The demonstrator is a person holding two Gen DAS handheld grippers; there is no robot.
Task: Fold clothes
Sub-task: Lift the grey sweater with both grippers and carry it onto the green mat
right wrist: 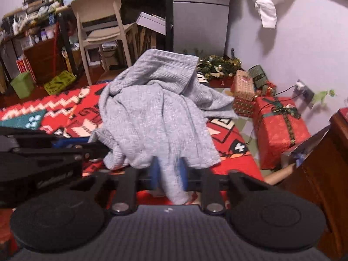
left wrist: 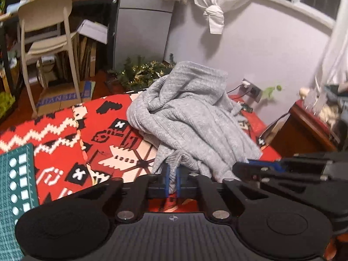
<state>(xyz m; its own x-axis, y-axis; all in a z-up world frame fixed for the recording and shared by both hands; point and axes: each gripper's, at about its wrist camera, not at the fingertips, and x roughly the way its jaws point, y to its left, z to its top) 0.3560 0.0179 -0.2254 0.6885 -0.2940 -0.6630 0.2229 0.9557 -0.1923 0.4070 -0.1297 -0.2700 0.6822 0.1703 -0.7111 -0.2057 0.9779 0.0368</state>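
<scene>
A grey ribbed knit garment [left wrist: 191,117] lies crumpled in a heap on a red patterned blanket [left wrist: 65,134]. My left gripper [left wrist: 173,179] is shut on a pinched fold at the garment's near edge, between its blue pads. The other gripper's black arm [left wrist: 282,169] reaches in from the right of the left wrist view. In the right wrist view the same grey garment [right wrist: 152,113] spreads ahead. There my right gripper [right wrist: 168,174] is shut on a hanging flap of its near hem. The left gripper's arm [right wrist: 54,152] shows at the left.
A teal cutting mat [left wrist: 15,191] lies on the blanket at the left. A beige chair [right wrist: 102,24], shelves and a grey fridge [right wrist: 200,15] stand behind. Wrapped gift boxes [right wrist: 280,128] and tinsel greenery sit on the floor at the right, beside a wooden cabinet [right wrist: 322,174].
</scene>
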